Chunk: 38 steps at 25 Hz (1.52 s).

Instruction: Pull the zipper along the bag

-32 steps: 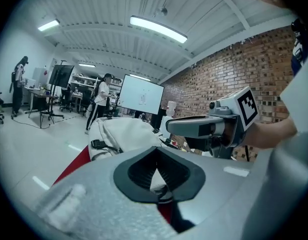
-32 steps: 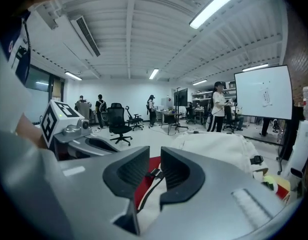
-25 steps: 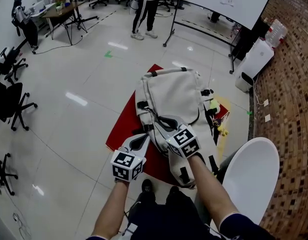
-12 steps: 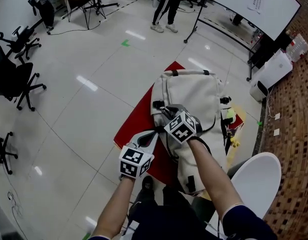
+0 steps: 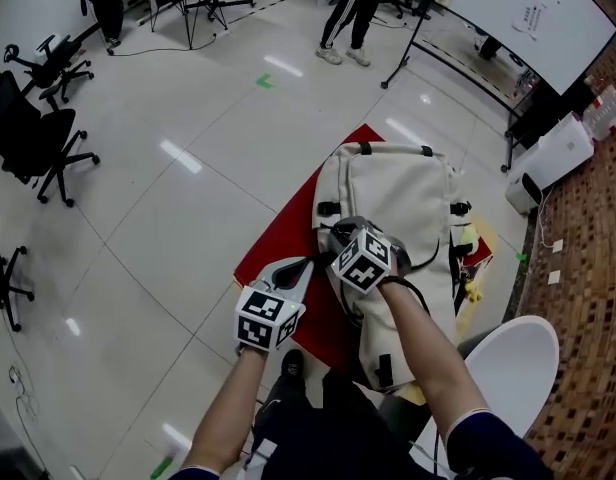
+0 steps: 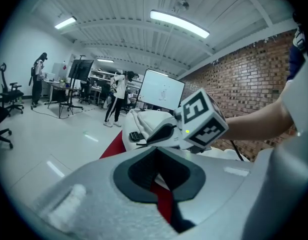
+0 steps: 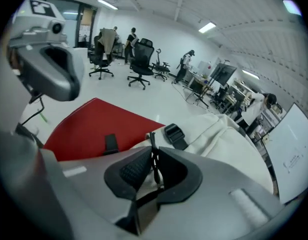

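Plainly, the right gripper [image 7: 153,170] was closing its jaws on the thin black zipper pull [image 7: 154,156], and the cord already sat pinched between the pads. So slim a hold looked risky, since a tug off the zipper's line would probably have slid the cord out. The white bag [image 7: 229,144] lay soft and unpinned on the red mat [image 7: 89,126], so it could have bunched or dragged along with the pull. The left gripper [image 6: 155,153], jaws together and empty, hovered beside the bag and braced nothing.
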Each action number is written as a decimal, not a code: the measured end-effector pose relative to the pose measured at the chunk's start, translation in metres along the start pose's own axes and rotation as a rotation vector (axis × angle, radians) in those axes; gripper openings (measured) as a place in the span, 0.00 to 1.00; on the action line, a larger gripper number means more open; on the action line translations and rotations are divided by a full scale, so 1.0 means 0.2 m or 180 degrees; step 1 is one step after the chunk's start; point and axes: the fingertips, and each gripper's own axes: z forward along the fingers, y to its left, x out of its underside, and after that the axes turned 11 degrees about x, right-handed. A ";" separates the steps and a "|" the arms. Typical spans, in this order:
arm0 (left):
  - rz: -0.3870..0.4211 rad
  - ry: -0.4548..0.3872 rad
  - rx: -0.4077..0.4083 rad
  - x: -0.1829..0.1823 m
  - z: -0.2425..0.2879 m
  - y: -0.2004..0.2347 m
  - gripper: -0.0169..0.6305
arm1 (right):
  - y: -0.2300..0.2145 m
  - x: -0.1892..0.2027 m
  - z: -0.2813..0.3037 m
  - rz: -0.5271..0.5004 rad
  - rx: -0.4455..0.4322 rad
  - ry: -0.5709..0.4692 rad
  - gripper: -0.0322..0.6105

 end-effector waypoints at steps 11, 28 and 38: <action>0.0030 0.0101 0.0080 0.00 0.06 -0.02 0.03 | 0.20 0.21 -0.31 -0.0446 -0.0157 -0.0353 0.12; 0.0169 0.0477 0.0395 0.09 0.35 -0.30 0.03 | 0.27 0.61 -0.59 -0.0762 -0.0446 -0.0162 0.11; 0.0615 0.0827 0.0349 0.11 0.64 -0.37 0.03 | 0.21 0.76 -0.67 -0.0755 -0.0389 -0.0185 0.10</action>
